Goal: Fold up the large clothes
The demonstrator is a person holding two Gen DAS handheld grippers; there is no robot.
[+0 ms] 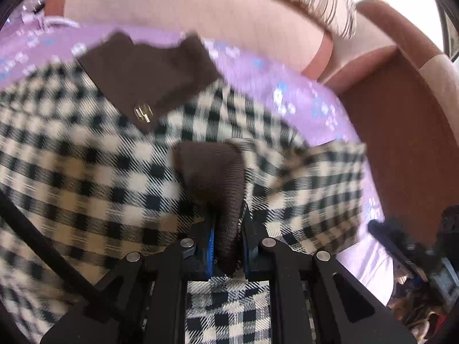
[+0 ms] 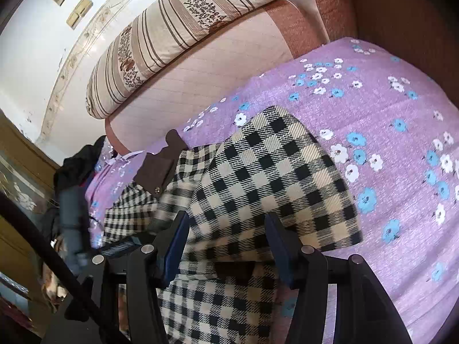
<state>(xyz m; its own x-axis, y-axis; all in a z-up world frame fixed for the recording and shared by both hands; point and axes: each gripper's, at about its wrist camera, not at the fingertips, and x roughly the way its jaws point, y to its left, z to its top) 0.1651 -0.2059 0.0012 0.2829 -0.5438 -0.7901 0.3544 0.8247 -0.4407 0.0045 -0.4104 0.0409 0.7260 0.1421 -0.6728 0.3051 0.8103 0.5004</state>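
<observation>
A black-and-cream checked jacket (image 1: 86, 157) with a brown collar (image 1: 143, 71) and a gold clasp (image 1: 142, 113) lies spread on a purple flowered bedsheet (image 1: 287, 86). My left gripper (image 1: 228, 229) is shut on the jacket's brown ribbed cuff (image 1: 212, 177), which stands up between the blue pads with the sleeve trailing to the right. In the right wrist view my right gripper (image 2: 229, 240) is open above a folded part of the checked jacket (image 2: 272, 172). Cloth lies between and below its fingers, and the pads do not press on it. The brown collar (image 2: 160, 166) shows further left.
The purple bedsheet (image 2: 387, 114) stretches bare to the right of the jacket. A padded pink headboard (image 2: 215, 66) with a striped pillow (image 2: 178, 37) on top runs along the far side. A reddish-brown bed frame (image 1: 401, 143) borders the right. Dark clothes (image 2: 77, 163) hang at the left.
</observation>
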